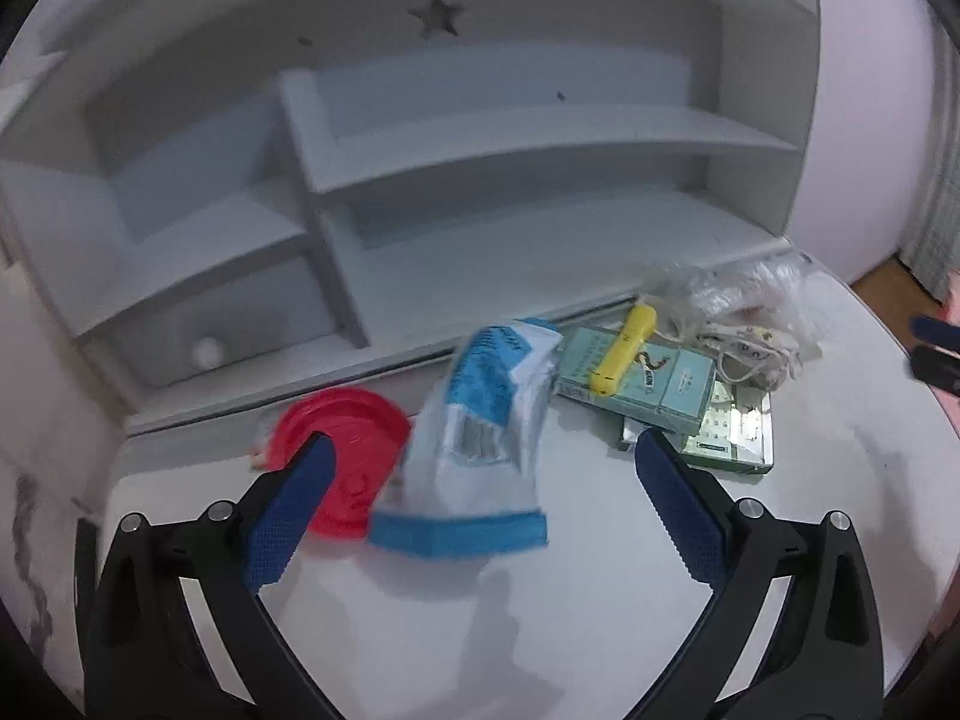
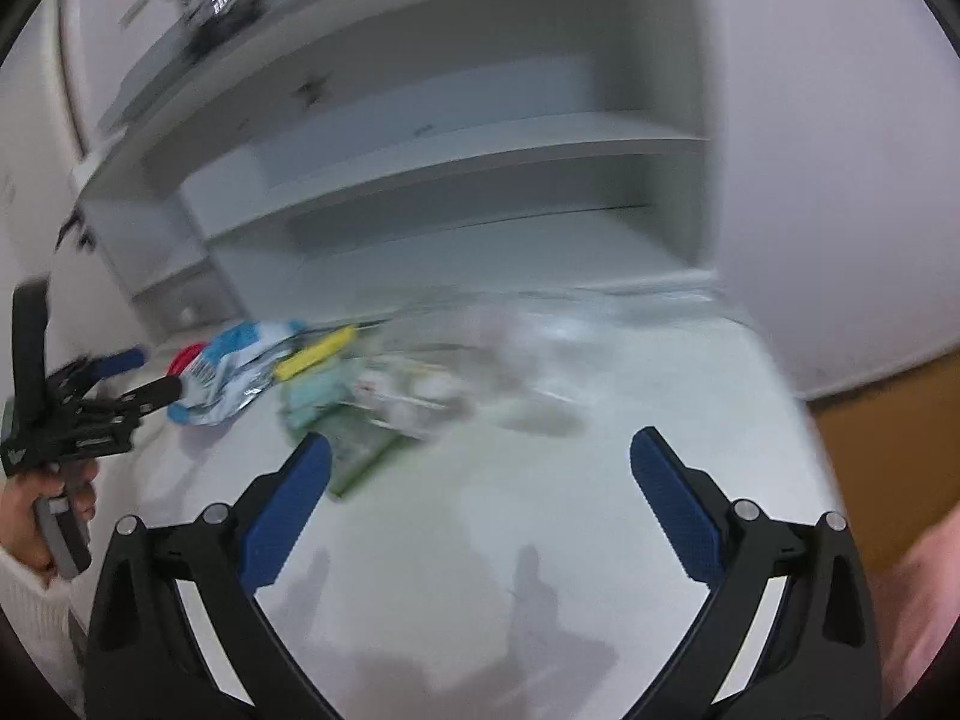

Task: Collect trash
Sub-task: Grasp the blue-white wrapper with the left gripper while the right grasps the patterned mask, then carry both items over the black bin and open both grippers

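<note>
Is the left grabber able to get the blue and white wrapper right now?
Probably yes. The left grabber is open, and the wrapper sits right between its fingers on the table. Nothing blocks it; the red lid lies just beside.

Blue-and-white wrapper (image 1: 480, 420), red lid (image 1: 348, 450), yellow stick (image 1: 621, 354) (on a pale green box (image 1: 672, 387)).

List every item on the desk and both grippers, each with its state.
left gripper: open, empty
right gripper: open, empty
blue-white wrapper: crumpled, opened
red lid: lying flat
yellow lighter: resting on green box
clear plastic bag: crumpled
</note>
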Demonstrator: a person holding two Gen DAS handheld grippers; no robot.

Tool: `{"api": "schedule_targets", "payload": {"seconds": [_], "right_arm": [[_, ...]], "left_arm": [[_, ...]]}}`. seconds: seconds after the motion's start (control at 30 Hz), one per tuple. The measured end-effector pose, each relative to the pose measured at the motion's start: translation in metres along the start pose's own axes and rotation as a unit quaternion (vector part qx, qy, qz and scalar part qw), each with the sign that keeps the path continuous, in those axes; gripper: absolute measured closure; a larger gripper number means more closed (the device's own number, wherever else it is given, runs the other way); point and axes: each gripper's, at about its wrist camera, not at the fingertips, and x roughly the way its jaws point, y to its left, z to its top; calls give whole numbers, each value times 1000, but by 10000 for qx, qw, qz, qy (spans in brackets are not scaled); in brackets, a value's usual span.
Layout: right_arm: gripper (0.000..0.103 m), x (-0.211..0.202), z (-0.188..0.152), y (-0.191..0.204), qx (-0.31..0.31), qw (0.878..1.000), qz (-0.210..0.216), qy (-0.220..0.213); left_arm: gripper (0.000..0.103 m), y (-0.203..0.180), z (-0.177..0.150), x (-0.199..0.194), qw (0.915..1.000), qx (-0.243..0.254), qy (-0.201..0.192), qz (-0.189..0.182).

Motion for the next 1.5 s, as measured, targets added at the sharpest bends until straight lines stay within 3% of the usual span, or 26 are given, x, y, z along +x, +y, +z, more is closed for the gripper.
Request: {"api": "schedule_targets", "payload": {"seconds": [0.27,0.37,0.4,0.43,0.47,0.5,0.53,0.63,0.93,1.07,1.13,1.2,1.37,1.5], "right_arm": [[11,82,27,47,-956,9934,-178,602],[22,102,30,43,-974,9918,-224,801],[33,106,29,43,-939,9918,-169,847],[49,110,30,41,-872,9922,-51,894],[56,113,31,40,-795,9924,62,933],[68,115,31,42,-739,9927,147,939],[74,115,31,42,-688,9931,202,925],[79,107,32,43,-655,9944,218,797],[79,51,44,49,-663,9965,438,277],[79,53,20,47,-459,9951,638,599],[79,55,5,42,-396,9941,646,778],[79,39,-2,31,-161,9946,749,695],[79,-47,-4,-13,263,9969,734,-80],[79,-136,-30,-77,722,9946,375,-651]], "left_arm": [[6,-6,3,52,9981,467,410,-6],[9,-2,4,62,9979,396,501,-99],[14,0,5,64,9980,331,514,-169],[43,4,5,66,9977,232,561,-298],[59,7,6,70,9976,158,601,-320],[60,10,6,71,9974,43,605,-382],[64,12,6,69,9973,-55,574,-457],[68,16,6,57,9980,-159,381,-483],[69,21,13,1,9989,-311,-107,-347],[69,8,-2,-10,9969,-532,32,-570],[69,-10,-11,-11,9967,-445,140,-665],[69,-31,-16,-16,9963,-323,215,-767],[69,-96,1,-56,9929,77,-134,-1183],[69,-199,12,-93,9779,796,-391,-1894]]}}
